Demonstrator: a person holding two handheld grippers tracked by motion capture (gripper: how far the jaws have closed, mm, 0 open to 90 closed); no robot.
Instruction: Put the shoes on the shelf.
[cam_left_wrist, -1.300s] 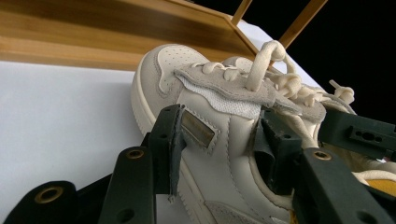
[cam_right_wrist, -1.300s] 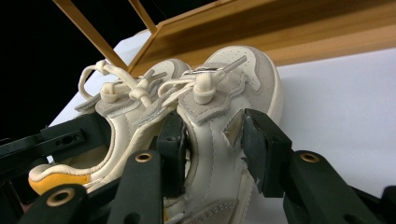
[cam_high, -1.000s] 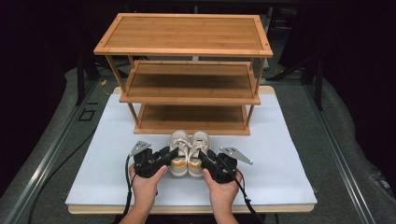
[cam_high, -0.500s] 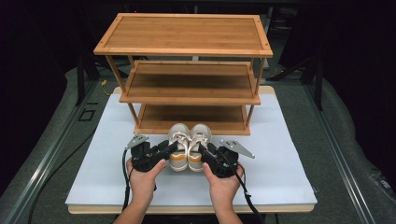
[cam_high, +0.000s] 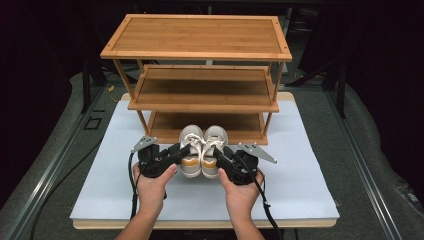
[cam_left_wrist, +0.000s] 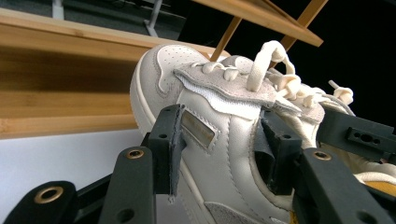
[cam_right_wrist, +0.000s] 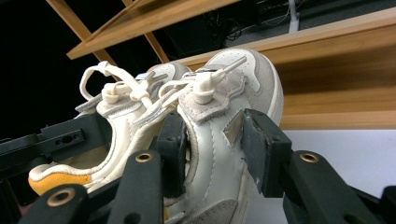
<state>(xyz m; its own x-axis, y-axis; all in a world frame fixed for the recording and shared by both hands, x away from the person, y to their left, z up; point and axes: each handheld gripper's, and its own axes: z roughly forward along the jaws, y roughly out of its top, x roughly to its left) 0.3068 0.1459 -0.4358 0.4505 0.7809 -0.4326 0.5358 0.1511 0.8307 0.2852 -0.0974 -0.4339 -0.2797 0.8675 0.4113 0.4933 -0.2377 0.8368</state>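
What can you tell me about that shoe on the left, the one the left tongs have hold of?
The left sneaker is cream-white, leather-looking, with perforated toe, grey suede-like strap, thick white laces and an orange-yellow heel lining. The left tongs clamp its side wall, one jaw outside, one inside the opening. It sits toe toward the wooden shoe rack, beside its mate, the right sneaker, above the white mat.

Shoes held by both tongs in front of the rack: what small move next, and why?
Probably carry them forward toward the bottom shelf. Left tongs clamp the left shoe, right tongs clamp the right shoe, toes already facing the rack.
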